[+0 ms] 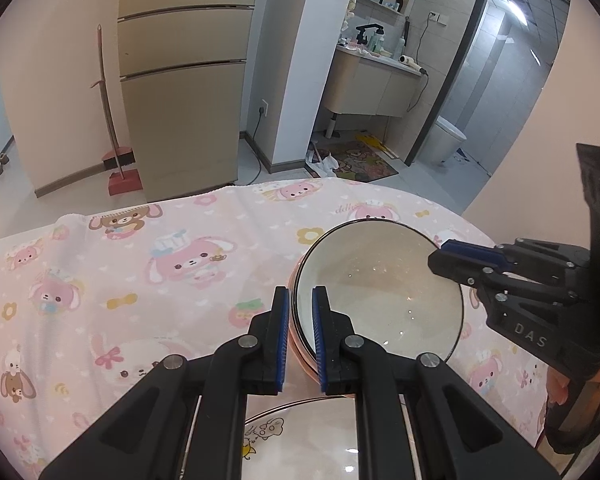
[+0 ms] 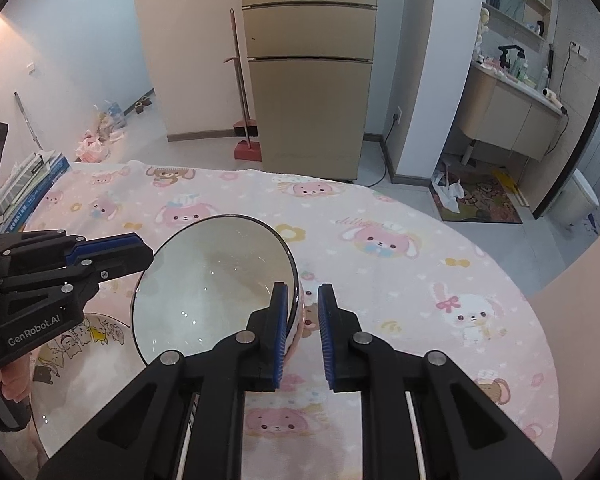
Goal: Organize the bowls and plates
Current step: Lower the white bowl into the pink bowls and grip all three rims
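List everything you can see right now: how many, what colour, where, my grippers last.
bowl: one, white inside, dark rim, pink outside; tilted, above the tablecloth
plate: one, white with cartoon print; under the left gripper
tablecloth: one, pink with cartoon animals; covers the table
fridge: one, beige; behind the table
broom: one, red, with dustpan; beside the fridge
books: one stack, blue and white; beside the table's left edge
bath mat: one, dark patterned; bathroom floor
left gripper: black, blue pads; jaws shut on the bowl's rim
right gripper: black, blue pads; jaws astride the opposite rim, gap at the outer pad
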